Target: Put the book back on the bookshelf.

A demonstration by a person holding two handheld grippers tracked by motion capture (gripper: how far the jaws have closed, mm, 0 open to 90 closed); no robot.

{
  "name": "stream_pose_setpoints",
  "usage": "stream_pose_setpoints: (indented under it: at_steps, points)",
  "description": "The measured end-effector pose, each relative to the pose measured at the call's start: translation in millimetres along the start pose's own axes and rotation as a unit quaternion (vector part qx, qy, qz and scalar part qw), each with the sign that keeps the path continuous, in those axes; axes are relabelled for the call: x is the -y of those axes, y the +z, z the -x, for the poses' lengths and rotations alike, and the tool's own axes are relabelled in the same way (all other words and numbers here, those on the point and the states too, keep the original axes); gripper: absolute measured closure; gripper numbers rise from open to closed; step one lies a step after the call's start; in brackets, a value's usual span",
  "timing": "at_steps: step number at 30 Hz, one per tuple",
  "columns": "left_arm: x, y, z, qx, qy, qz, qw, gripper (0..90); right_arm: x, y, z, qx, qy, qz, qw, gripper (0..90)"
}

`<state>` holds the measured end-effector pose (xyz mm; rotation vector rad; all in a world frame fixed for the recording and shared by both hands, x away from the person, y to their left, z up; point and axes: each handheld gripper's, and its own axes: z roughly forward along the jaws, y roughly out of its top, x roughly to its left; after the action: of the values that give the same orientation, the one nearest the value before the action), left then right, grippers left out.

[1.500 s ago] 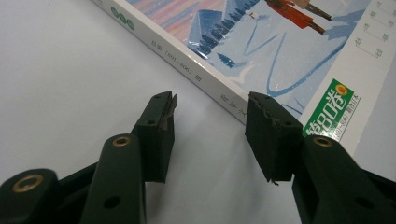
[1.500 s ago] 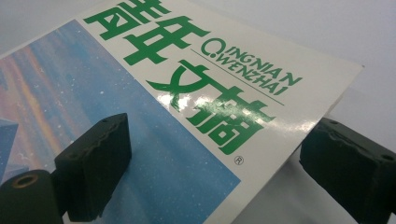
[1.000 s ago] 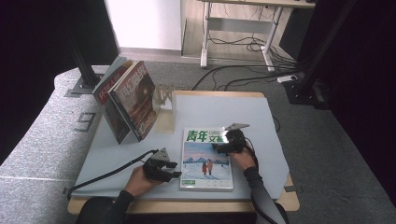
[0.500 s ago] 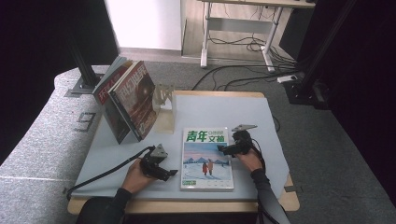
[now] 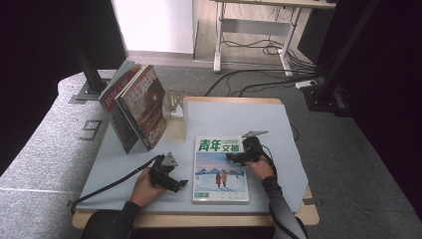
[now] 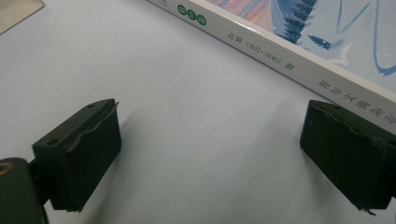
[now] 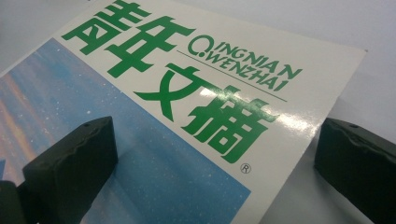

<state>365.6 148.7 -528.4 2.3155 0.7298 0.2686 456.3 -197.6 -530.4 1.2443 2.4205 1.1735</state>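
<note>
Both hands resting low on table [image 5: 124, 172]: left gripper [image 5: 182, 186] (jaws just opening, empty) lying beside magazine [image 5: 220, 174]; right gripper [image 5: 230, 157] hovering wide open over mag. cover.

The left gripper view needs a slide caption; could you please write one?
Left gripper, jaws open over bare pale blue table, beside the white spine of a flat-lying magazine.

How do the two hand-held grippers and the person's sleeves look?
Both are black. The left hand-held gripper carries a grey three-cornered plate and trails a black cable; the right hand-held gripper has one too. Their pads are blocky, with wavy inner edges. The sleeves are dark.
</note>
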Motion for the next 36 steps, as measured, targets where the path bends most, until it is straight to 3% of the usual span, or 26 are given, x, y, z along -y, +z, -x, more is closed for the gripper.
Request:
stream_pose_setpoints:
  at_steps: [5, 14, 21, 27, 31, 36]
  points:
    - [0.0, 0.0, 0.0, 0.0, 0.0, 0.0, 1.0, 4.9, -1.2, -5.0, 0.9, -0.001, -0.007, -0.004, 1.0, 5.7]
    - [0.1, 0.1, 0.1, 0.0, 0.0, 0.0, 1.0, 4.9, -4.8, -9.2, -6.0, 0.008, -0.032, -0.007, 0.9994, 6.7]
    - [0.1, 0.1, 0.2, -0.001, 0.0, 0.0, 1.0, 4.9, -8.1, -19.4, -5.1, -0.012, -0.01, 0.022, 0.9996, 9.2]
    - [0.1, 0.2, 0.3, -0.001, 0.0, 0.0, 1.0, 4.9, -8.9, -18.8, -2.1, -0.025, 0.0, 0.021, 0.9995, 11.3]
    - [0.2, 0.2, 0.4, -0.001, 0.0, 0.0, 1.0, 4.9, -9.1, -12.9, -1.7, -0.021, -0.001, 0.012, 0.9997, 11.3]
    - [0.2, 0.2, 0.4, -0.001, 0.0, 0.0, 1.0, 4.9, -15.1, -10.9, -0.8, -0.014, -0.004, 0.02, 0.9997, 15.4]
